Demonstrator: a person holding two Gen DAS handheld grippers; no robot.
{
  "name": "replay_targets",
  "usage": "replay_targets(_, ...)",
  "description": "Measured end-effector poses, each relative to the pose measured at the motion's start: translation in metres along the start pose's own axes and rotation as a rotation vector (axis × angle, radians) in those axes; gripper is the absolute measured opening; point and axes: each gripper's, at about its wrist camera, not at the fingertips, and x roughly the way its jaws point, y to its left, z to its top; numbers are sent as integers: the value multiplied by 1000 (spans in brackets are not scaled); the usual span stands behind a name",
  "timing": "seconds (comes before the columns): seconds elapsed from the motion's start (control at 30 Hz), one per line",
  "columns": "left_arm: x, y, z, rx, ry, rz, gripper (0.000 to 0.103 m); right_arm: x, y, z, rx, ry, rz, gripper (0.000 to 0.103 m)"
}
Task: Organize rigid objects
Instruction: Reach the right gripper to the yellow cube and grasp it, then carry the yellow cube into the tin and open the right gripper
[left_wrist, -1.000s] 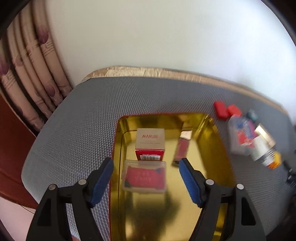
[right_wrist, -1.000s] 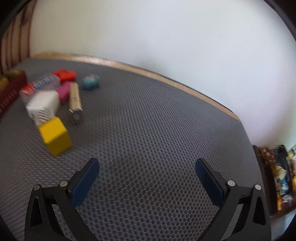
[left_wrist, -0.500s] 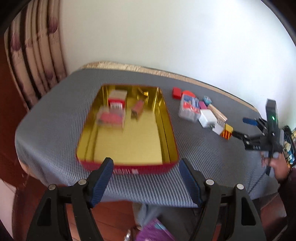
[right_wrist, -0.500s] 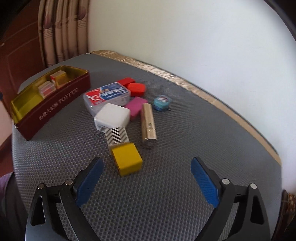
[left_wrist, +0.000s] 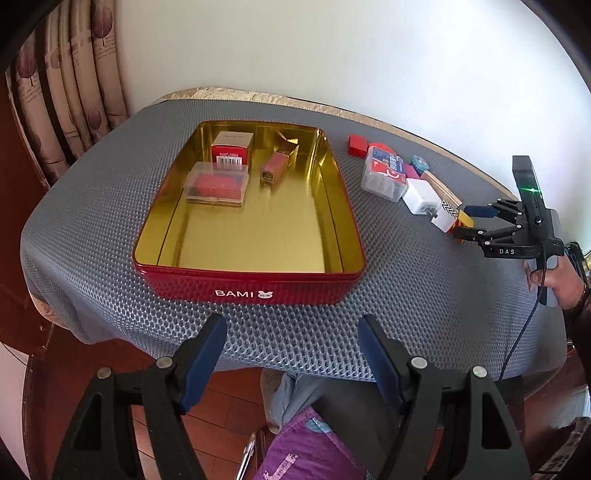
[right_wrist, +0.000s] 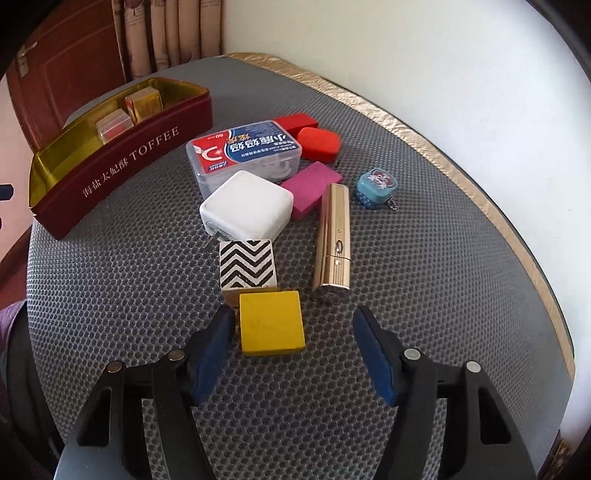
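A red tin (left_wrist: 251, 291) with a gold inside holds a red box (left_wrist: 232, 149), a clear case (left_wrist: 217, 183) and a small brown box (left_wrist: 275, 168). My left gripper (left_wrist: 291, 325) hangs open off the table's front edge, with nothing between its fingers. To the right of the tin lies a pile of loose items. My right gripper (right_wrist: 293, 315) is closing around the yellow block (right_wrist: 271, 321). Its left pad is at the block's side and its right pad stands apart. Just behind are a zigzag block (right_wrist: 247, 264), a white charger (right_wrist: 245, 205) and a gold tube (right_wrist: 332, 240).
Farther back lie a clear floss box (right_wrist: 245, 151), a pink block (right_wrist: 312, 188), two red blocks (right_wrist: 319, 142) and a small blue tin (right_wrist: 376, 182). The grey mat (right_wrist: 424, 277) ends at a gold-trimmed edge by the white wall. A curtain (left_wrist: 74, 74) hangs at the left. A person's hand (left_wrist: 554, 280) holds the right gripper.
My left gripper pulled back from over the tin to beyond the table's front edge. My right gripper swung toward the pile and its jaws narrowed around the yellow block.
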Motion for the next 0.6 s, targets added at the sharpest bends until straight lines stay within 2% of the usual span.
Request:
replay_targets(0.07, 0, 0, 0, 0, -1, 0, 75, 5, 0, 0, 17, 28, 24, 28)
replay_targets(0.2, -10, 1, 2, -6, -56, 39, 75, -6, 4, -3, 62, 21, -1, 27)
replay_targets(0.33, -23, 9, 3, -46, -127, 67, 75, -54, 26, 7, 96, -91, 19, 27)
replay_targets(0.47, -28, 11, 2, -49, -151, 88, 75, -84, 67, 51, 41, -187, 99, 27)
replay_targets(0.6, -33, 14, 1, -47, -181, 96, 75, -73, 105, 108, -19, -217, 163, 27)
